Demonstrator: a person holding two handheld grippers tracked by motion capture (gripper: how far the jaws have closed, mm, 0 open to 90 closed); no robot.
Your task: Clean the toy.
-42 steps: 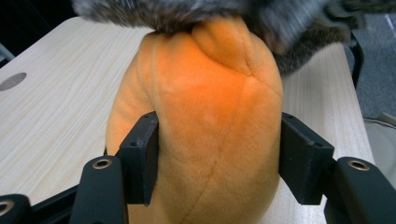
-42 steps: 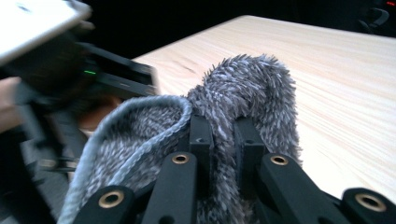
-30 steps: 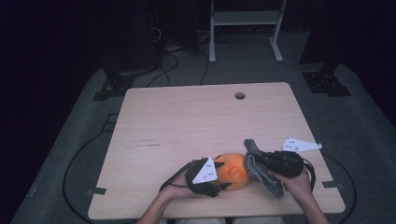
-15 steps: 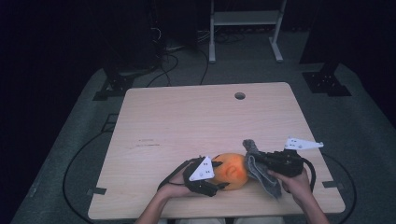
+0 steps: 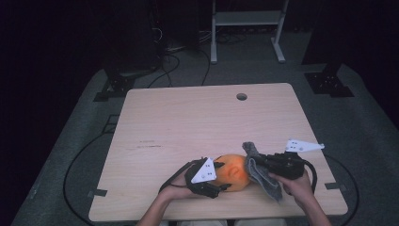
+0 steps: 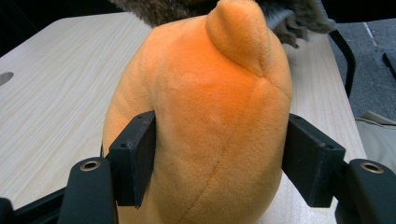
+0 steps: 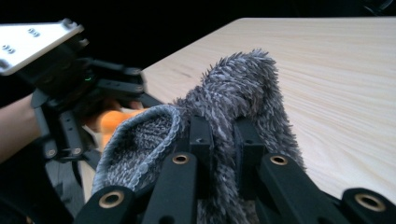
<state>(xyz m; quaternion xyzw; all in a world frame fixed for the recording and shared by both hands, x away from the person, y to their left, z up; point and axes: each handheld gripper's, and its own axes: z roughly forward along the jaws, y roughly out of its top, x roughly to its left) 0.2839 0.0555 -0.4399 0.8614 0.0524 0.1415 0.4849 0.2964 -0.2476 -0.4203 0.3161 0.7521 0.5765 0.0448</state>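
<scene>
A: Dark room all round, isn't it? Black stands and cables are sitting on grey carpet beyond the far edge of the pale wooden worktop (image 5: 188, 122), and a small round hole (image 5: 242, 96) is showing near that far edge.

B: Yes, and the worktop is carrying very little. Everything is happening at the near edge, right of its middle. The orange plush toy (image 5: 234, 171) is lying there, between the two hands.

A: What is changing?

B: The left tongs (image 5: 221, 176) have just been opening. In the left gripper view their jaws are standing either side of the orange plush toy (image 6: 210, 121); the left one is touching the plush, while the right one is looking barely clear, so the squeeze is easing rather than biting.

A: And the right tongs (image 5: 258, 162)?

B: Those are clamped together on the grey fuzzy cloth (image 5: 261, 172), which is draping against the toy's right side. In the right gripper view the grey fuzzy cloth (image 7: 233, 93) is bunching up between the closed jaws.

A: Meaning?

B: I judge the left side is letting go or regripping while the right brings the cloth onto the toy, perhaps to wrap or dress it.
</scene>
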